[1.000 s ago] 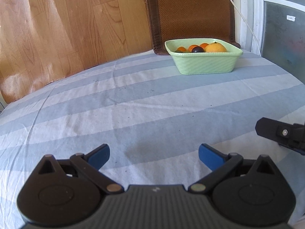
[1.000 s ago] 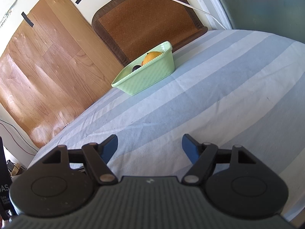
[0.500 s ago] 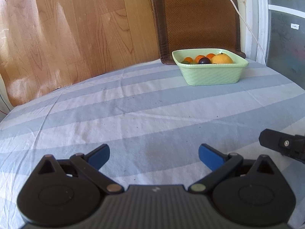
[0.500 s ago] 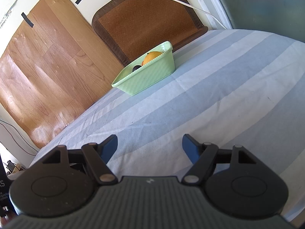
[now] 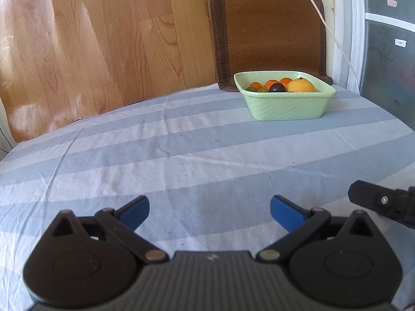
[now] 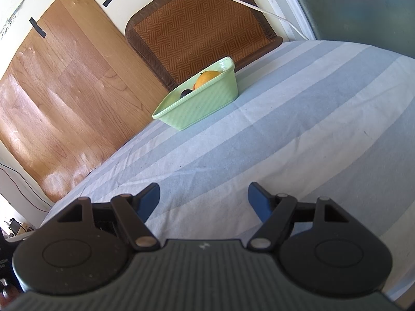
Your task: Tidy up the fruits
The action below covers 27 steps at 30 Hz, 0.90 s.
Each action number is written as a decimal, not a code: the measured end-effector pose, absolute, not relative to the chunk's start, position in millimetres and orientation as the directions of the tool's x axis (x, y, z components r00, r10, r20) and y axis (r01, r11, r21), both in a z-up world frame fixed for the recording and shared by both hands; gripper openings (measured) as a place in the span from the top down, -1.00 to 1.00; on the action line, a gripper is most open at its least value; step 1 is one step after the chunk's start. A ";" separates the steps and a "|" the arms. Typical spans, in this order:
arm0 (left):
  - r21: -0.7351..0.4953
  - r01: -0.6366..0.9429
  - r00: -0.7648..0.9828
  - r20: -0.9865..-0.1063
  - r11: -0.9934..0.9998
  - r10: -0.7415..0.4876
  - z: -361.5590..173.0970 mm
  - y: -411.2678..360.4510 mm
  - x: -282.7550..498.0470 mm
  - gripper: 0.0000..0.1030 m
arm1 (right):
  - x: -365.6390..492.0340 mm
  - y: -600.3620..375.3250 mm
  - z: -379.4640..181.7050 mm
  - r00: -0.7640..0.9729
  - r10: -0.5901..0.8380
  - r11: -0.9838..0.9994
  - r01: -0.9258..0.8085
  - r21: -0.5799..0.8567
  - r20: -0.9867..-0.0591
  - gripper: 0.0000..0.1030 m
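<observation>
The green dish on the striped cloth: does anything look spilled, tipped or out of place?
Nothing stands out. The green dish sits level on the striped cloth, with the fruits all inside it. None lies on the cloth in view.

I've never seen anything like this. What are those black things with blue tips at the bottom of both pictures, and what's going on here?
Those are two hand-held grippers, simple pincers that a person squeezes, one in each hand. Each carries a camera looking forward along its two fingers, so each picture is one gripper's own view. The left gripper and right gripper are both open and hold nothing. The black piece at the right edge of the left view looks like part of the other gripper. Ahead, on a striped cloth, stands a green dish holding fruit: a large orange, small orange fruits, a dark round one and something green. A woven mat leans behind the dish.
</observation>
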<state>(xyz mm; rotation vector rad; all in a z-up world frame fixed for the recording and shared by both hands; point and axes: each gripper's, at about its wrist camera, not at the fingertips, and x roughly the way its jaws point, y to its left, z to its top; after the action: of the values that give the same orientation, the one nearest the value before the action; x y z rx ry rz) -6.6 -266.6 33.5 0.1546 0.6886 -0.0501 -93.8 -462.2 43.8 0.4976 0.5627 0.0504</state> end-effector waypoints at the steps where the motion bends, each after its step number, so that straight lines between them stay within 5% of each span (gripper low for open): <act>1: 0.126 0.098 0.770 -0.638 0.987 0.005 33.2 -267.1 -6.7 -1.00 | -93.8 -462.2 43.9 0.848 0.180 0.880 0.088 0.466 -0.499 -0.49; 27: 0.105 0.131 0.753 -0.657 0.986 -0.030 29.7 -268.4 -5.3 -0.99 | -93.3 -462.2 43.3 0.848 0.180 0.881 0.086 0.465 -0.498 -0.49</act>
<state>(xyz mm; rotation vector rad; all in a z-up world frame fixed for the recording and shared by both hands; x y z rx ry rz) -5.3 -268.4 29.7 0.1480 0.7135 -0.0886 -93.3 -462.2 43.3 0.4965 0.5620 0.0517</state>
